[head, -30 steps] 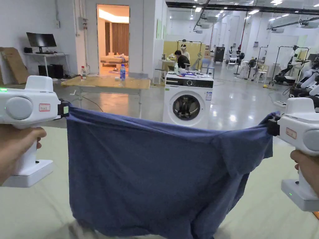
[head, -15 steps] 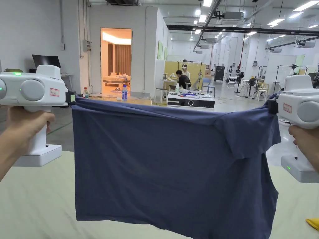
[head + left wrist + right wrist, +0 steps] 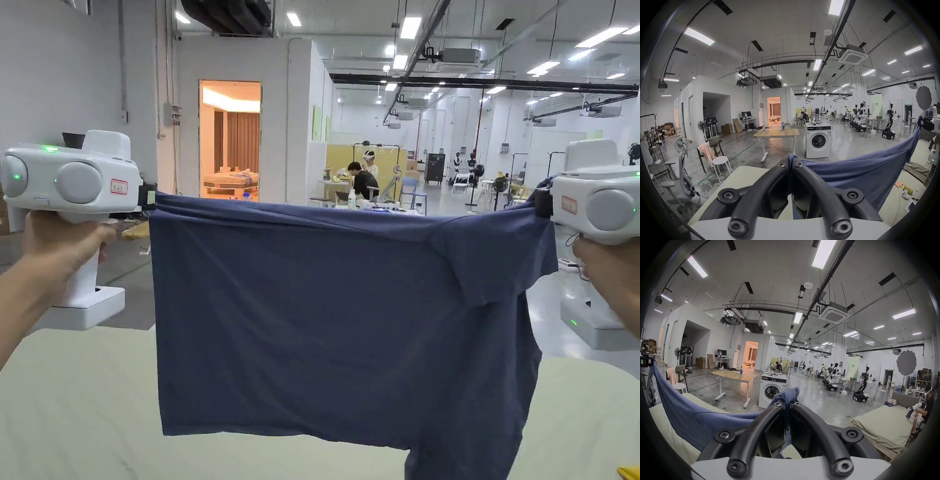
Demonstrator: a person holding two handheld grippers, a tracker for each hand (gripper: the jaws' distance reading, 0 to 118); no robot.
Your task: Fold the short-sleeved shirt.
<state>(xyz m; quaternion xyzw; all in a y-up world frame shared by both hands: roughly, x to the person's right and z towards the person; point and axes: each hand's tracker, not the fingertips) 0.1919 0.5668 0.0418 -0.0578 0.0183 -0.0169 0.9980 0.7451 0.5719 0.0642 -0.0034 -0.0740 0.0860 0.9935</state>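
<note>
So the dark blue short-sleeved cotton shirt point(image 3: 325, 312) hangs in mid-air, stretched sideways between both tools, its long axis running left to right above the pale green padded worktop point(image 3: 69, 400). Left tool point(image 3: 790, 164) pinches one top corner, right tool point(image 3: 788, 403) the other. Both hands are raised level, equally near. Laying it down flat looks like the next step.

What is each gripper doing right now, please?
Left gripper: closed, holding one top corner of the blue shirt.
Right gripper: closed, holding the shirt's other top corner.
</note>
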